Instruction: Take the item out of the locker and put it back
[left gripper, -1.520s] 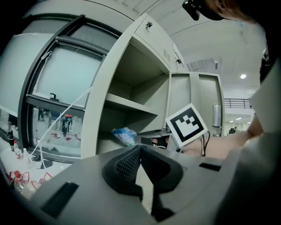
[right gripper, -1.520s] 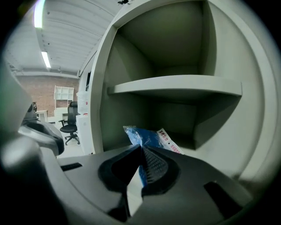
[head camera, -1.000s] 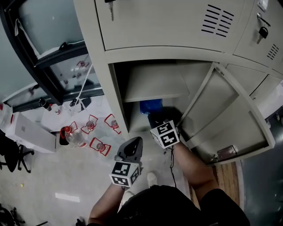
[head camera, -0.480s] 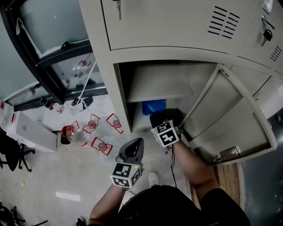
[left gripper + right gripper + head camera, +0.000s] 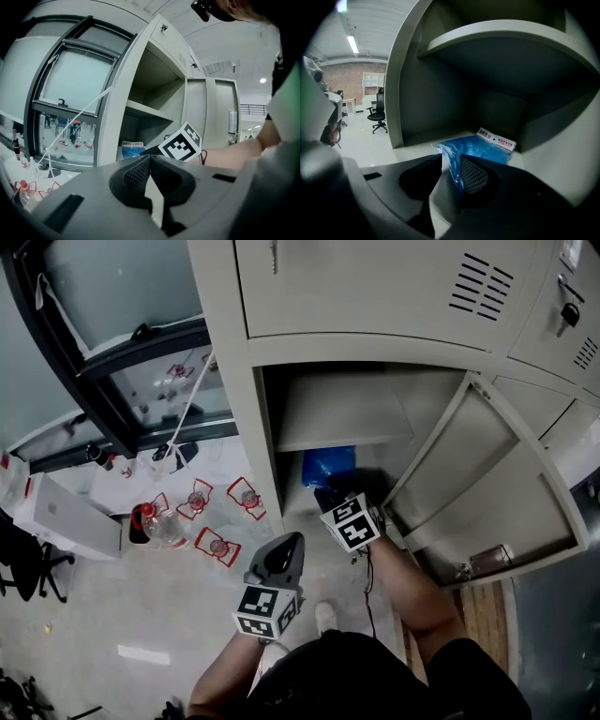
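The blue plastic bag (image 5: 480,150) lies flat on the surface (image 5: 417,143) of the open locker (image 5: 262,427), under the inner shelf (image 5: 342,413). In the right gripper view it sits at centre-right, its white label strip (image 5: 497,139) towards the back wall. Its near corner rises a little off the surface, at the lower centre of that view.

The right tongs (image 5: 450,164) reach into the compartment with their jaws apart, and that raised corner stands between them. Nothing is pinched yet, as far as the gap shows.

The step in hand looks like the first grasp, so the task is barely begun. To do it well:
- Push slightly deeper so the jaws close on a fold of film and not just the thin edge, which could slip out.
- Keep the lower jaw sliding along the surface, so it goes under the bag and does not shove it back.
- Lift only a little before withdrawing; the shelf is close overhead and the door (image 5: 487,484) stands open at the right of the head view.

The left tongs (image 5: 286,545) hang outside, at the lower centre of the head view, jaws pressed together on nothing.
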Tool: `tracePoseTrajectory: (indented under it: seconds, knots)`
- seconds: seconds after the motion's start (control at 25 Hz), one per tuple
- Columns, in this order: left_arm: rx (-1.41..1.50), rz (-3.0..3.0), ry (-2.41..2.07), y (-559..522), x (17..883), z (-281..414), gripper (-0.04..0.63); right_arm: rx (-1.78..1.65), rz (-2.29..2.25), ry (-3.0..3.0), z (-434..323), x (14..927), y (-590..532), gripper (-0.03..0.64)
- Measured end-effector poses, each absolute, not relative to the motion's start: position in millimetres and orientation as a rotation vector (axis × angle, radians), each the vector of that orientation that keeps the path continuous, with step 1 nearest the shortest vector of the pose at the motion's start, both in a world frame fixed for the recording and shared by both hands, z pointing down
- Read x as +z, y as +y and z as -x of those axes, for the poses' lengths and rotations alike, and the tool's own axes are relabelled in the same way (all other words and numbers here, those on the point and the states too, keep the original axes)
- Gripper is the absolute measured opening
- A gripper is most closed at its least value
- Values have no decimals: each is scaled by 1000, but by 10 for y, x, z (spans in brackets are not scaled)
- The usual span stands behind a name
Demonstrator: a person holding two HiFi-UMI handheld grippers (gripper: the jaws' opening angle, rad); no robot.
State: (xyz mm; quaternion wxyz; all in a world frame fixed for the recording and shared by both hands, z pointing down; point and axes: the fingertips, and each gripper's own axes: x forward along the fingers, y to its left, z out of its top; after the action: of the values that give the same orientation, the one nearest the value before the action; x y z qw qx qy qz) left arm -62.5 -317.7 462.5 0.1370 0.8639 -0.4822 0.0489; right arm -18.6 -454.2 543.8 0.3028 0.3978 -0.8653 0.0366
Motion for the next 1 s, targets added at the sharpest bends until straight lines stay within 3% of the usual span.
tracePoseTrajectory:
  seconds: [0.32, 0.4, 0.48, 1.0]
  knots:
    - [140, -2510, -1375, -3087, 4620, 677, 5, 25, -1121, -2287, 132, 5282, -4462, 116]
    - [139, -2515, -1368, -3047, 4607, 694, 5, -17, -1170, -2283, 109, 5165, -4410, 80]
    - [138, -2522, -1360, -2994, 4584, 709, 5, -60, -1209, -2286, 109, 5048, -4332, 3]
    - [93, -2559, -1330, -2410, 4399, 1075, 5, 149, -1385, -2453, 242, 4512, -3381, 2]
